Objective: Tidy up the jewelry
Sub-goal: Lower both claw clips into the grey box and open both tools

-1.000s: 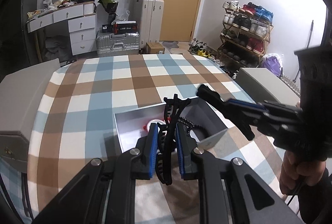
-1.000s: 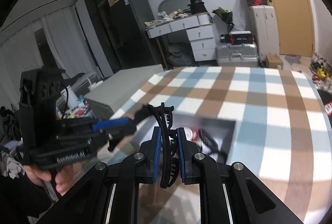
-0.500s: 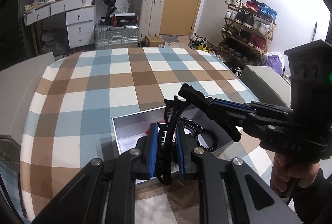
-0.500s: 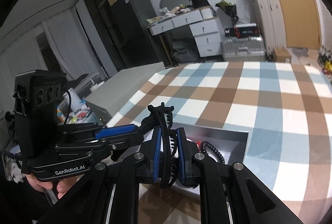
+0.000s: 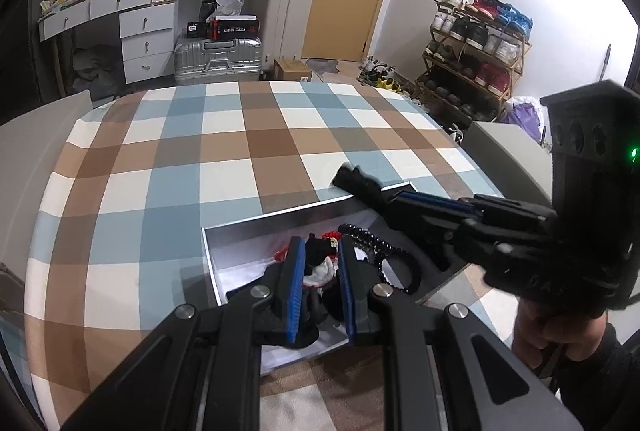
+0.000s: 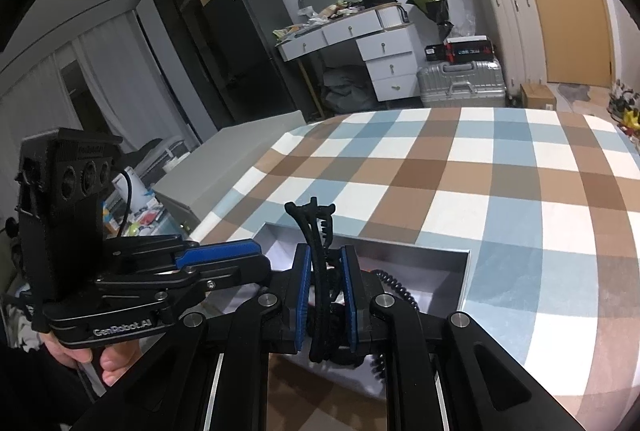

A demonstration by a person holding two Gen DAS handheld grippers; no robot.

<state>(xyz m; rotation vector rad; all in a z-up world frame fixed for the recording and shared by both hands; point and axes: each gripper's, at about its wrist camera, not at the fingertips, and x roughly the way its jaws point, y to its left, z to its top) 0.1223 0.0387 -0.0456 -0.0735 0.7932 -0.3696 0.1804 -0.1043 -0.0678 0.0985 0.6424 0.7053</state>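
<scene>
Right wrist view: my right claw (image 6: 325, 281) clenched on black hair clip (image 6: 316, 231) above open box (image 6: 466, 271) near worktop's front edge; clip's teeth could snag beaded bracelet (image 6: 394, 283) inside on release.

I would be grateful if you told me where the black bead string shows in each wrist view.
Left wrist: the black bead string lies in the open box, right of centre.
Right wrist: black bead string, lower centre, in the same box.
Shared landmark: the silver suitcase on the floor beyond.
</scene>
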